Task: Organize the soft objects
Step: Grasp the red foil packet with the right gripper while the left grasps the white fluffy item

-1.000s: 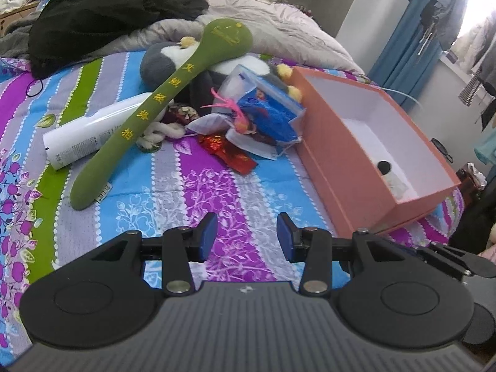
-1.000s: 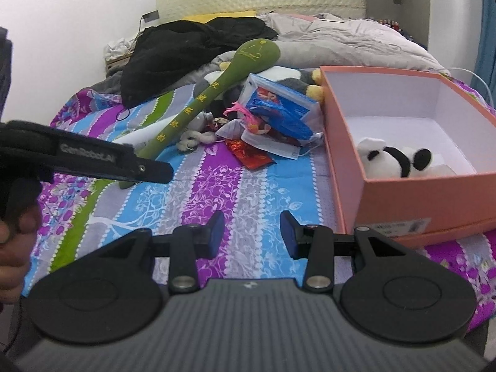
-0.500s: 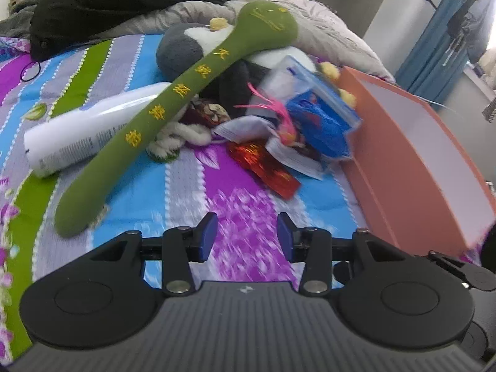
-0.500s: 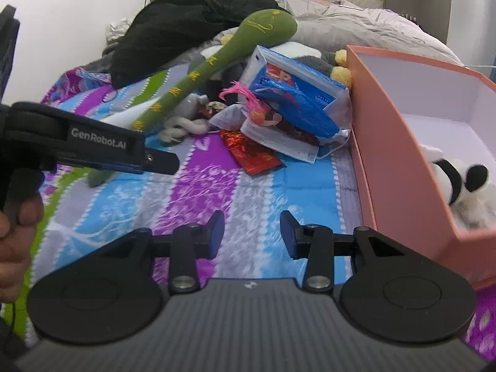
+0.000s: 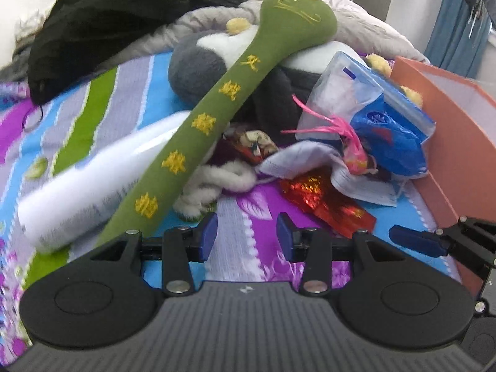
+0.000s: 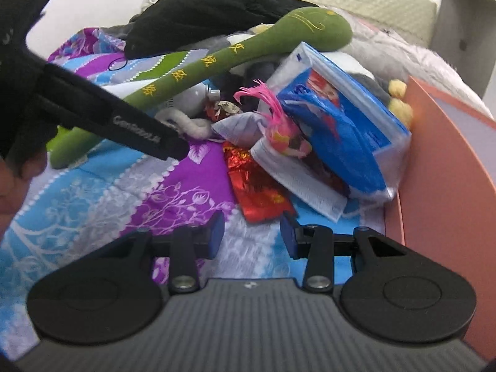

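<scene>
Left wrist view: the left gripper (image 5: 246, 235) hangs over the striped, flowered bed sheet (image 5: 235, 257) w/ its 2 blue pads apart and nothing between them, so it is open. Just ahead lies the pile of soft things. A long green plush stick (image 5: 217, 117) w/ yellow characters runs diagonally from near the left finger up to its round head, which rests on a grey and white plush toy (image 5: 201, 71). Under the stick lies a white bottle (image 5: 93, 183), blurred. To the right of the stick are a white fluffy cord (image 5: 223, 183), a red foil packet (image 5: 325, 201), a pink feathered toy (image 5: 350, 145) and a clear zip bag (image 5: 365, 105) w/ blue plastic inside. The bag leans against the outer wall of the orange box (image 5: 449, 155) at the right edge. A black garment (image 5: 124, 21) lies at the back on the grey quilt (image 5: 365, 28).

Right wrist view: the right gripper (image 6: 251, 235) is also open, pads apart, empty, over the sheet just before the red foil packet (image 6: 257, 186). The left gripper's black body (image 6: 124, 117) crosses the left side, and a hand (image 6: 12, 192) shows at the left edge. The green stick (image 6: 241, 52), the zip bag (image 6: 341, 124) and the box wall (image 6: 440, 186) are visible here too. I cannot tell what is inside the box.
</scene>
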### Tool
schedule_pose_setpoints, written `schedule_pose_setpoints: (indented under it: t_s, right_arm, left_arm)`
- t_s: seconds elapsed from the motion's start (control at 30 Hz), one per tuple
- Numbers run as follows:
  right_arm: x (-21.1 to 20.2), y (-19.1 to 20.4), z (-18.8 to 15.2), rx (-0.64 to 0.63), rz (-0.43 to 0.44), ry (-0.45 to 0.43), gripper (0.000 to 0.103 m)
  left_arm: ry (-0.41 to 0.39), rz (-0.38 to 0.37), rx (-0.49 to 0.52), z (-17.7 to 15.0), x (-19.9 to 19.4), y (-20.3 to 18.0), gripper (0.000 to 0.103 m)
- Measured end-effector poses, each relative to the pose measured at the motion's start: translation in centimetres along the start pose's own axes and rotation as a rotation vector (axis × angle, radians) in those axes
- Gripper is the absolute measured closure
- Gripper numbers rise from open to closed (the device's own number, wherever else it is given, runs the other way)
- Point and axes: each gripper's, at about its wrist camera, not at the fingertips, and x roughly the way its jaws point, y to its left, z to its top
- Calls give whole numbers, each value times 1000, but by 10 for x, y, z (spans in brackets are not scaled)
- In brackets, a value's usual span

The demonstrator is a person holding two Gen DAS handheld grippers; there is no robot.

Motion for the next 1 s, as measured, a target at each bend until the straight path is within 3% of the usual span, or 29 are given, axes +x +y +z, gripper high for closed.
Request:
schedule_pose_setpoints:
  t_s: [0.23,0.4,0.5,0.63,0.77,0.83,1.0]
  right_arm:
    - [22,1,2,-79,31,8,61]
    - [33,-9,5,-59,85,13,62]
    - [36,-14,7,-33,106,23,63]
    - [34,-10,7,-73,99,25,84]
    - [31,2,7,-118,69,26,97]
    - [28,5,8,-136,55,26,99]
    - [11,3,3,-124,52,25,100]
  left_arm:
    - [-40,80,239,13,14,-27,55]
    - [-1,126,392,19,34,-37,55]
    - [32,136,418,24,45,-35,55]
    - [63,149,446,26,57,-34,58]
    - [55,188,457,23,61,-33,90]
    - [42,203,461,21,59,-31,93]
    - [16,153,356,24,39,-20,95]
